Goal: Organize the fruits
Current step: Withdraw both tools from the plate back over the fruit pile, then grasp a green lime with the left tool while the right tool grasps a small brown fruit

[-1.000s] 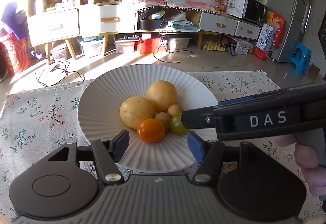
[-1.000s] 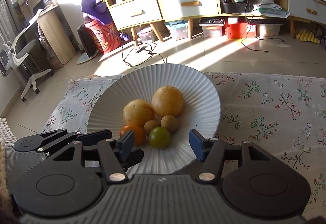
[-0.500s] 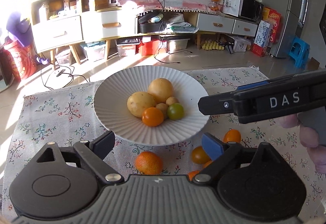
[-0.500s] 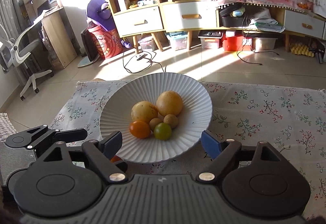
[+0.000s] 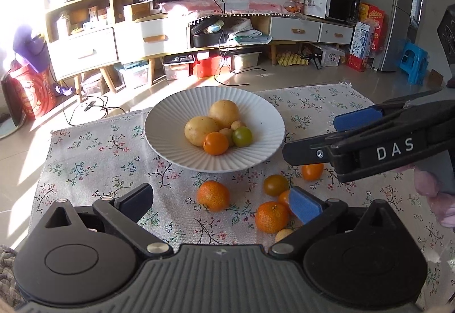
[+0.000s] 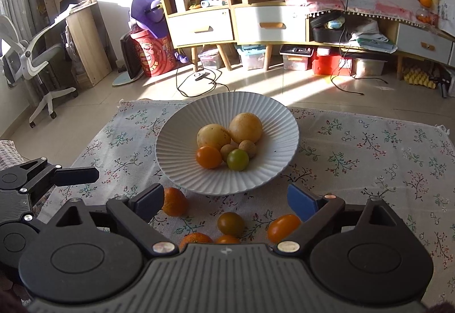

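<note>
Behind plate [image 5: 176,153]: shelves, fan, cords. Plate holds six fruits; mandarins [image 5: 213,195] & tomatoes [image 5: 275,185] loose on surface nr its front rim. Left gripper [image 5: 221,200], right gripper [image 6: 224,200] released, fingers just spread, nothing betw.; both further from plate vs. earlier.

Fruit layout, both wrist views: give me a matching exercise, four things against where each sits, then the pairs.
Things:
1. green tomato
2. dark tomato
3. white plate
4. left gripper

Places or states:
A. on the floral cloth, in front of the plate
B. jaws open, nothing between them
C. in the plate, at the front of the fruit pile
D. on the floral cloth, holding six fruits

Pairs: 1-C, 2-A, 3-D, 4-B
</note>
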{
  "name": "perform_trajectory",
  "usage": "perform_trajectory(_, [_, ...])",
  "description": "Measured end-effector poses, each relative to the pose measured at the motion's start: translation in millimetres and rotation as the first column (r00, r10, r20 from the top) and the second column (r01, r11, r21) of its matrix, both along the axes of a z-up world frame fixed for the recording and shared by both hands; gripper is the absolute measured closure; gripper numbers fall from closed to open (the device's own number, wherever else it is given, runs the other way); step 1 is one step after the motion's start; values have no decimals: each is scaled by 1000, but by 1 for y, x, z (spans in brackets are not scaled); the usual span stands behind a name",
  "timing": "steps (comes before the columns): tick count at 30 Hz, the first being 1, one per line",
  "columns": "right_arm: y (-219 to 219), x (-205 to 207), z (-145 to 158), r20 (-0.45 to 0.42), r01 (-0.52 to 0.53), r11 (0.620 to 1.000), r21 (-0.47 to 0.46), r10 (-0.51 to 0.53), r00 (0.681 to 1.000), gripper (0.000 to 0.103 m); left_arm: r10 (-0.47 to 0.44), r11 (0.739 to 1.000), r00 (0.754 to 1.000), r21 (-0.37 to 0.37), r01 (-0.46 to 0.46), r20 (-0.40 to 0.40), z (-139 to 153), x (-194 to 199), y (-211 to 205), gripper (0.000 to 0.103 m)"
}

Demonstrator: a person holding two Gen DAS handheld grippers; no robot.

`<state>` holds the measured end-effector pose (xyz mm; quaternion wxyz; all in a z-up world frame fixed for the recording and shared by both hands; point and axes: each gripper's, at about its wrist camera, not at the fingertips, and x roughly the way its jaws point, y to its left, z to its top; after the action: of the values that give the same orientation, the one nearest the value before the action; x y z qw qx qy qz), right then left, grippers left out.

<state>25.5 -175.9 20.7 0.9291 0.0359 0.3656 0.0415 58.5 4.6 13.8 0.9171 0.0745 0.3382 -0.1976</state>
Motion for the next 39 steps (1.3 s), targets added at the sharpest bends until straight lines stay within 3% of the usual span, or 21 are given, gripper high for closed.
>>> perform_trajectory(15, [19,-35,-10,14,-68,997,-33,69,998,1,-13,1000,999,-1,13,-35,-12,-21,17,7])
perform_trajectory(35, [34,-59,-27,-31,-124,991,-47,122,992,1,-35,991,993,126,49,-114,-31,-56,36,7])
perform_trajectory(39, [40,-61,-31,-44,-147,987,-69,144,989,1,-82,983,987,152,102,-137,-33,-60,37,7])
